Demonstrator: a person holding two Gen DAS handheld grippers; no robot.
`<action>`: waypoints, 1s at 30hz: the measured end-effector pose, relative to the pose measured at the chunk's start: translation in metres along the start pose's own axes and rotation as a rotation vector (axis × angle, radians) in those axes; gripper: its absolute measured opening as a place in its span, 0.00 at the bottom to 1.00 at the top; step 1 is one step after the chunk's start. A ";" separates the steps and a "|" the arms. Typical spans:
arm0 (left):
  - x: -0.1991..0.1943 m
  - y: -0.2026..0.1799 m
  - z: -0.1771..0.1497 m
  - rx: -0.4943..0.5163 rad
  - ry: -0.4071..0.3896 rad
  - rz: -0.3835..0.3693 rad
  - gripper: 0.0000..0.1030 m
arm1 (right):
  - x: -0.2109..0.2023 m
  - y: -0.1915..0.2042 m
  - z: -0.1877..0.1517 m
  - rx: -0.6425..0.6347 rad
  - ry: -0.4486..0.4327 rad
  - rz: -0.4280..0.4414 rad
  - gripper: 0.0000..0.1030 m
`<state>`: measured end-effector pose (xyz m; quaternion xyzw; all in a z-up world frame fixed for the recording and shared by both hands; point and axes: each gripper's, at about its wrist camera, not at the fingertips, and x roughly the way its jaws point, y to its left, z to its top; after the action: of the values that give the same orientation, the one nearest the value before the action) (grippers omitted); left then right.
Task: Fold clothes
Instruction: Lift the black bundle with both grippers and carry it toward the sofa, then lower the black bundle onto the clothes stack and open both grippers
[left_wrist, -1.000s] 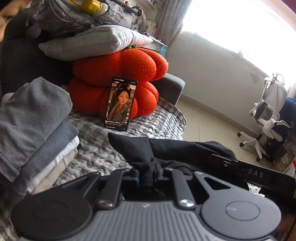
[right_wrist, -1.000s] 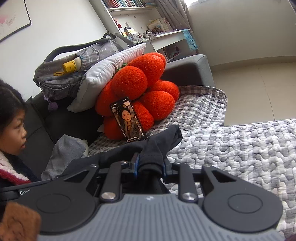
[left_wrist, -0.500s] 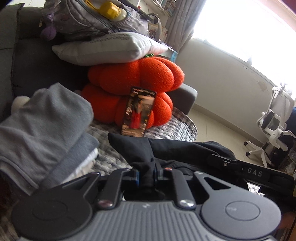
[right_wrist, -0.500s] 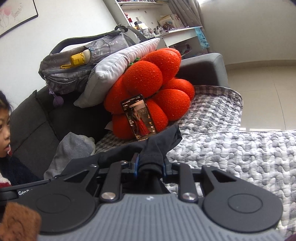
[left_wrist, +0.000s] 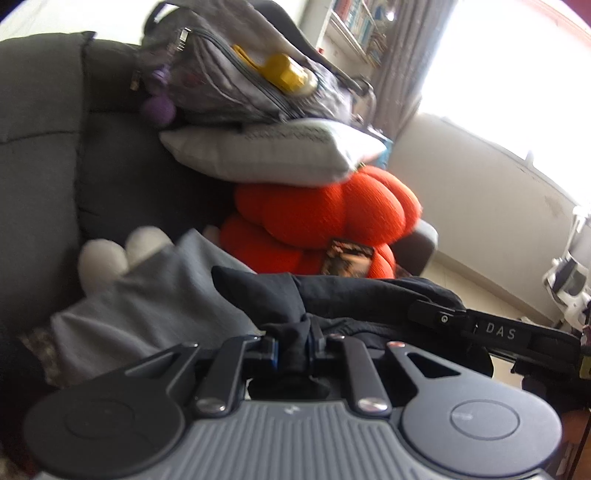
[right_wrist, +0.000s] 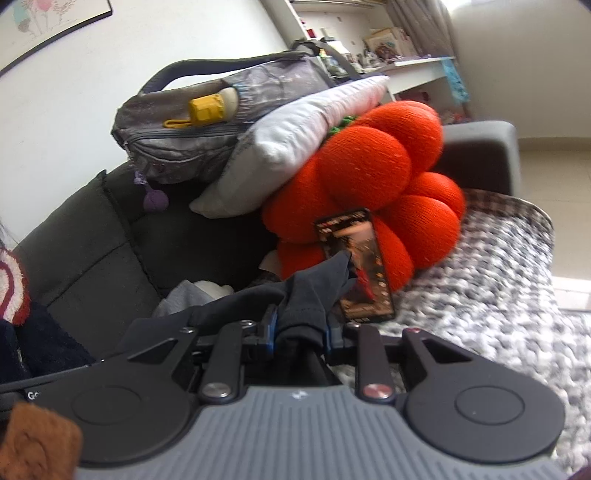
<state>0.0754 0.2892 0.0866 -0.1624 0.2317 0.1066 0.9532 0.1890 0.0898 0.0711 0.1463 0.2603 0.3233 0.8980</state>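
A black garment (left_wrist: 354, 291) hangs stretched between my two grippers, above the sofa. My left gripper (left_wrist: 293, 347) is shut on one bunched end of it, with a corner of cloth sticking up past the fingers. My right gripper (right_wrist: 299, 328) is shut on the other end (right_wrist: 310, 295); the right gripper's black body also shows in the left wrist view at the right. A stack of folded grey clothes (left_wrist: 147, 302) lies just beyond the left gripper against the dark sofa back.
An orange pumpkin cushion (right_wrist: 369, 192) with a phone (right_wrist: 356, 266) leaning on it sits on the grey knitted blanket (right_wrist: 487, 266). A white pillow (left_wrist: 273, 151) and grey backpack (left_wrist: 240, 74) lie on top. A person's sleeve (right_wrist: 14, 280) is at left. An office chair (left_wrist: 569, 280) stands far right.
Both grippers have risen and swung toward the sofa back with the black garment. The folded stack and cushion now look closer, and the views are blurred.
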 end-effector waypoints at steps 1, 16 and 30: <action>-0.002 0.004 0.003 -0.006 -0.009 0.009 0.13 | 0.004 0.004 0.004 -0.008 0.000 0.013 0.25; -0.013 0.065 0.034 -0.122 -0.127 0.166 0.13 | 0.095 0.079 0.056 -0.129 0.050 0.195 0.25; -0.028 0.126 -0.017 -0.347 -0.159 0.154 0.12 | 0.171 0.112 0.028 -0.199 0.176 0.347 0.25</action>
<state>0.0089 0.3959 0.0534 -0.2969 0.1454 0.2297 0.9154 0.2605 0.2833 0.0789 0.0707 0.2754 0.5088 0.8126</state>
